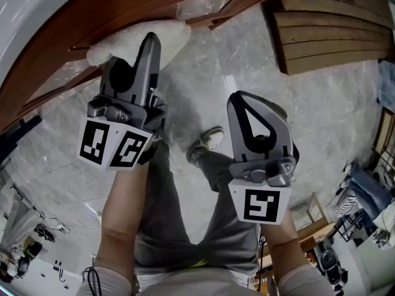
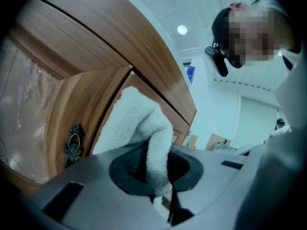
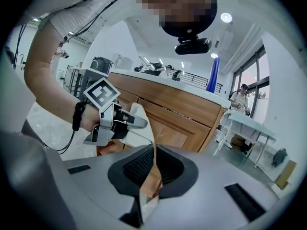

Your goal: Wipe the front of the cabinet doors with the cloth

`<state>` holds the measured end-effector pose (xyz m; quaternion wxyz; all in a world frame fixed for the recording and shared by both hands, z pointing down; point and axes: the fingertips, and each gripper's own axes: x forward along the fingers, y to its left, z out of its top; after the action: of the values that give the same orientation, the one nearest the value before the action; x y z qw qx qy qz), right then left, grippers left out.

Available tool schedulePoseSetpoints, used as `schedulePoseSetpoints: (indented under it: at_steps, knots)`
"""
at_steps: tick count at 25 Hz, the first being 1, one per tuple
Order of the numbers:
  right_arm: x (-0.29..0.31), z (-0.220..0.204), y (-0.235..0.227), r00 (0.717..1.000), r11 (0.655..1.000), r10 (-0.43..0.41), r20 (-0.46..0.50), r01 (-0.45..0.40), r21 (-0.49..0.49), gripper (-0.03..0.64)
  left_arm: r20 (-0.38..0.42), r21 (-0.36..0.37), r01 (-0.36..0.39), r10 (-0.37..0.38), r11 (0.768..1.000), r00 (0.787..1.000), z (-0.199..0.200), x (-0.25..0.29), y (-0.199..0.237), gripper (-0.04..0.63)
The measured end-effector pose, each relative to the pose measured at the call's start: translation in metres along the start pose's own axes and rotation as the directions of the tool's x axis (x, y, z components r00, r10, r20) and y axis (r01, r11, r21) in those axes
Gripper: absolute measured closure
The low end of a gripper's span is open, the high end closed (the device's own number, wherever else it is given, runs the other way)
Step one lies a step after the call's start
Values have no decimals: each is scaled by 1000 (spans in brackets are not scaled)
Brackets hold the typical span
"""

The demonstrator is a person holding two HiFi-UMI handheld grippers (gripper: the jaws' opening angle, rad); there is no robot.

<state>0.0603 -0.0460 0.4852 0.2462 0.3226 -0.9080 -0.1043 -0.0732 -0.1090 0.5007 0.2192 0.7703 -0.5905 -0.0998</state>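
A white terry cloth (image 1: pixel 141 37) is pressed flat against the brown wooden cabinet door (image 1: pixel 92 17). My left gripper (image 1: pixel 151 42) is shut on it. In the left gripper view a fold of the cloth (image 2: pixel 154 152) runs down between the jaws of the left gripper (image 2: pixel 156 172), and the rest spreads over the door's frame (image 2: pixel 62 109) next to an ornate metal handle (image 2: pixel 73 145). My right gripper (image 1: pixel 239 97) hangs lower and to the right, away from the door, shut with nothing in it. The right gripper view shows its jaws (image 3: pixel 154 169) together, with the left gripper (image 3: pixel 111 121) and cloth (image 3: pixel 140 115) beyond.
The door has a glass pane (image 2: pixel 24 104). A stack of wooden slats (image 1: pixel 333 32) leans at the top right on the marble floor (image 1: pixel 321 110). The person's legs and shoe (image 1: pixel 208 139) are below. A white table (image 3: pixel 249 126) stands to the right of the cabinet run (image 3: pixel 187 109).
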Motion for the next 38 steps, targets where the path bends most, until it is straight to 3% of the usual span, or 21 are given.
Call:
schedulePoseSetpoints:
  at_steps: [15, 38]
  knots:
    - [-13, -31, -32, 998, 998, -56, 1, 55, 35, 572, 0, 25, -5, 5, 1000, 1000, -13, 31, -15, 537]
    - [-42, -73, -86, 987, 987, -154, -40, 156, 35, 572, -2, 5, 143, -143, 990, 990, -34, 104, -85, 538]
